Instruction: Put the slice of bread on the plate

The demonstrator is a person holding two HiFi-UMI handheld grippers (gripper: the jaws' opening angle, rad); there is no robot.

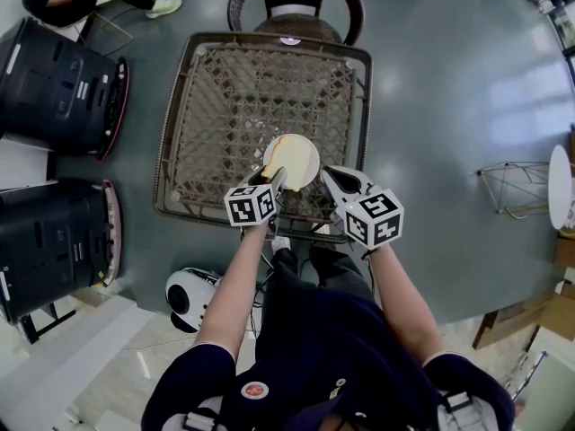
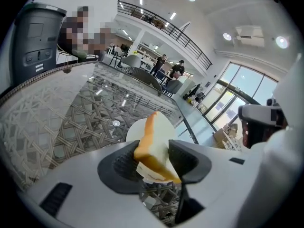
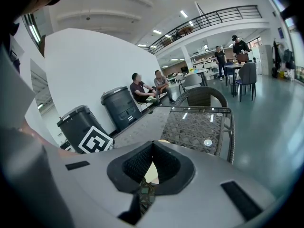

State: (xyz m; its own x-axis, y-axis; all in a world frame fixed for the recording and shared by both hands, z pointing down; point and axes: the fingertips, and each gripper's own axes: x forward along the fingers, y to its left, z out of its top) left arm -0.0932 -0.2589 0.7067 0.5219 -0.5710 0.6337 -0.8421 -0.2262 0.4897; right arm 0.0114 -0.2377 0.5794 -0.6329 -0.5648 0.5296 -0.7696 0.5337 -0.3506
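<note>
Left gripper (image 2: 155, 163) has its jaws parted around the slice of bread (image 2: 152, 137), which stands tilted on edge above the near side of the plate (image 2: 135, 129), so the placing looks almost done, with only letting it settle and drawing back left.

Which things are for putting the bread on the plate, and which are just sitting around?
For the job:
- slice of bread
- plate
- left gripper, bread between its jaws

Just sitting around:
- table
- chair
- black bins
- right gripper
</note>
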